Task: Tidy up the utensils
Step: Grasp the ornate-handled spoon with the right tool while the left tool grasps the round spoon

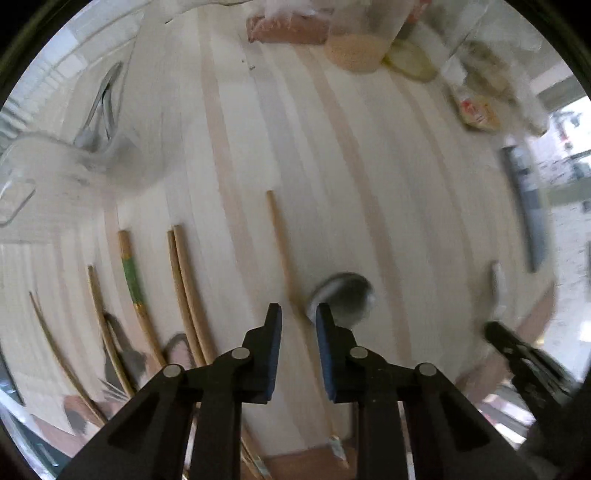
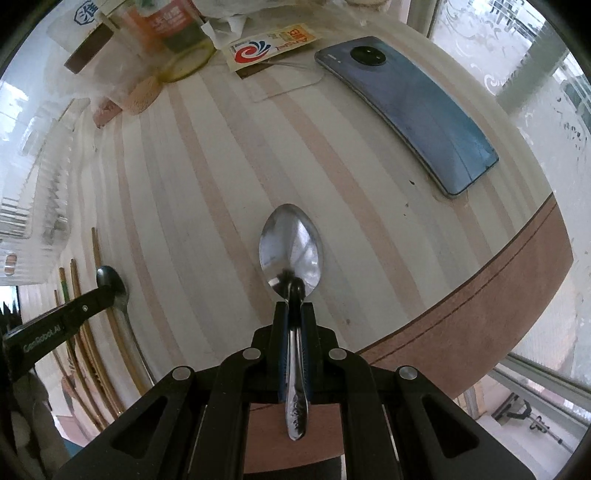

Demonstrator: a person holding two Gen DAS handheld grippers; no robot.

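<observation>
My right gripper (image 2: 294, 314) is shut on the handle of a shiny steel spoon (image 2: 290, 247), bowl pointing forward above the striped tablecloth (image 2: 207, 177). My left gripper (image 1: 298, 317) is open and empty, just above a second, darker spoon (image 1: 341, 297) lying on the table; it also shows in the right wrist view (image 2: 110, 282) under the left gripper. A lone wooden chopstick (image 1: 280, 247) lies just left of that spoon. Several more chopsticks (image 1: 184, 280) lie in a row further left, one with a green band (image 1: 132, 275). The right gripper shows blurred at the right edge (image 1: 517, 354).
A blue phone (image 2: 406, 107) lies at the far right of the table. Food packets and a jar (image 2: 166, 33) crowd the far edge. A metal utensil (image 1: 98, 110) lies on a white cloth at the far left. The table's brown edge (image 2: 480, 295) runs near right.
</observation>
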